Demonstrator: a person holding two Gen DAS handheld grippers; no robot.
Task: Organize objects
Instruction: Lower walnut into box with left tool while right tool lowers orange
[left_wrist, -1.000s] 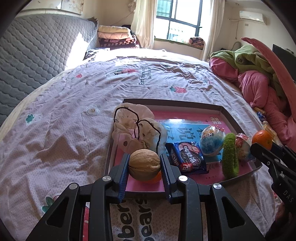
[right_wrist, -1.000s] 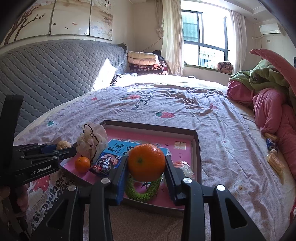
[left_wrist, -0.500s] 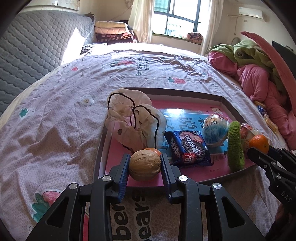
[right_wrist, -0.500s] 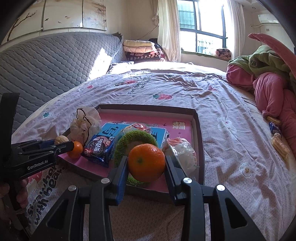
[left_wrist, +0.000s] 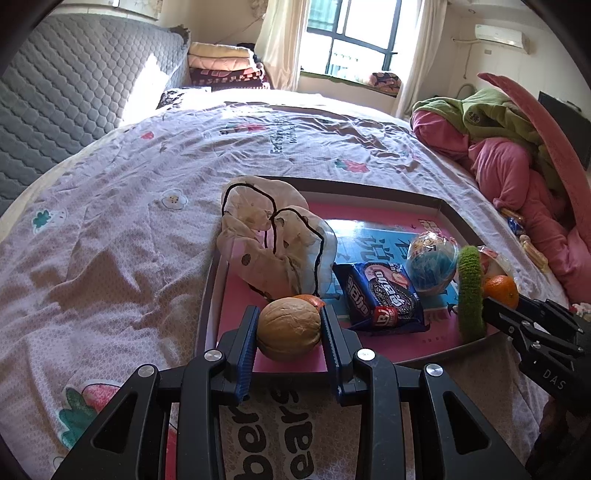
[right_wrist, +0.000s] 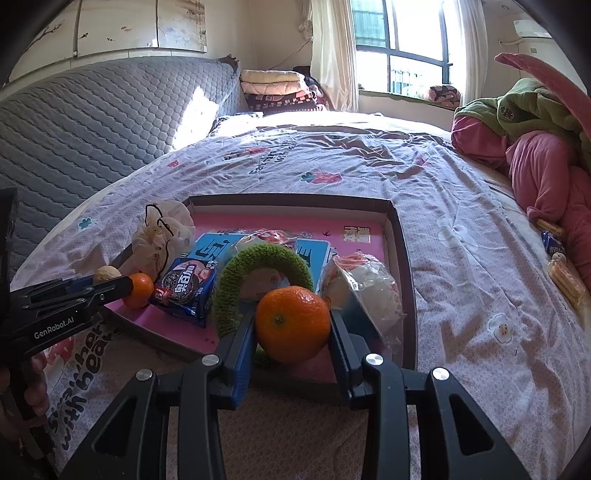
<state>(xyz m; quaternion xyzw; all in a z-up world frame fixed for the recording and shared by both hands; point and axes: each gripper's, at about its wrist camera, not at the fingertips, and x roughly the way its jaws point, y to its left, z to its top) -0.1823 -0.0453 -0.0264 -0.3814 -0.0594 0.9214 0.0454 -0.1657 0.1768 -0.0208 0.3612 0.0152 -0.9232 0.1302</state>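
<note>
Over the near edge of the tray (left_wrist: 448, 212), both claws are carrying a piece toward it — the placing step of the tidying job, by my reading. That shallow pink-floored tray lies on the bed (left_wrist: 110, 206) and already holds a spotted cloth bag (left_wrist: 275, 243), a cookie packet (left_wrist: 384, 295), a blue round pack (left_wrist: 430, 262), an upright green fuzzy ring (left_wrist: 470, 291), a plastic-wrapped item (right_wrist: 365, 288) and a small orange (right_wrist: 138, 290).

The left claw (left_wrist: 289, 328) is closed partway on a walnut (left_wrist: 288, 326); both blue pads press its sides, and it sits over the tray's near left corner, just in front of the small orange. Whether the nut touches the tray floor cannot be told.

The right claw (right_wrist: 292, 326) grips a larger orange (right_wrist: 292, 325) the same way, pads against both sides, over the tray's near right part, between the green ring and the wrapped item.

Next, each piece likely needs lowering onto bare pink floor, then the pads parting. Both fruits and the nut are round — they may roll once freed, so a low, gentle release against a neighbour or the tray wall seems wise. Space by the ring is tight; nudging it could tip it over.
</note>
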